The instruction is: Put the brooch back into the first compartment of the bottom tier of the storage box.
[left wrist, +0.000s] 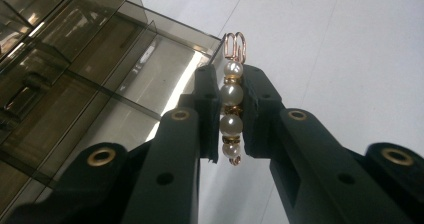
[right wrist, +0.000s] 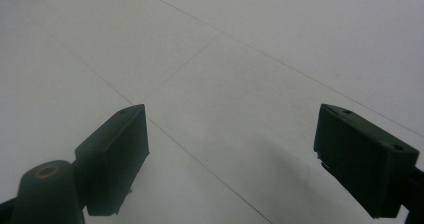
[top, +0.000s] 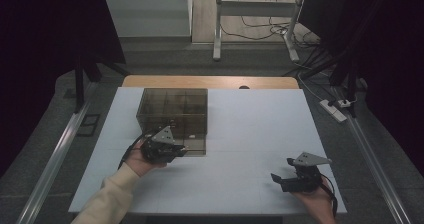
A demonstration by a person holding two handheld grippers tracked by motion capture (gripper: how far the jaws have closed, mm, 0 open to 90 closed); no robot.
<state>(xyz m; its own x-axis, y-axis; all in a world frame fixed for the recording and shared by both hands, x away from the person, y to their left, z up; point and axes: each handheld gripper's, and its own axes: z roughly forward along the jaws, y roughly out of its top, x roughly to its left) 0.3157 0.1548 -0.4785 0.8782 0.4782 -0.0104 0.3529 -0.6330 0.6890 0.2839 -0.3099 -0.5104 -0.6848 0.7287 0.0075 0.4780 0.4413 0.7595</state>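
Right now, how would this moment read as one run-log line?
left gripper: shut on pearl hairpin | beside smoky drawer box | right gripper: open, nothing held, over white table

A white desk (top: 260,134) stands on grey floor (top: 165,59) in dim light. Far behind it a metal frame (top: 218,29) trails cables (top: 250,31); a power strip (top: 334,110) lies right, dark curtains (top: 45,44) either side.

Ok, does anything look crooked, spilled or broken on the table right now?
Nothing stands out. The left gripper grips a pearl clip lengthwise beside the smoky drawer box, which sits square on the white table. The right gripper is open.
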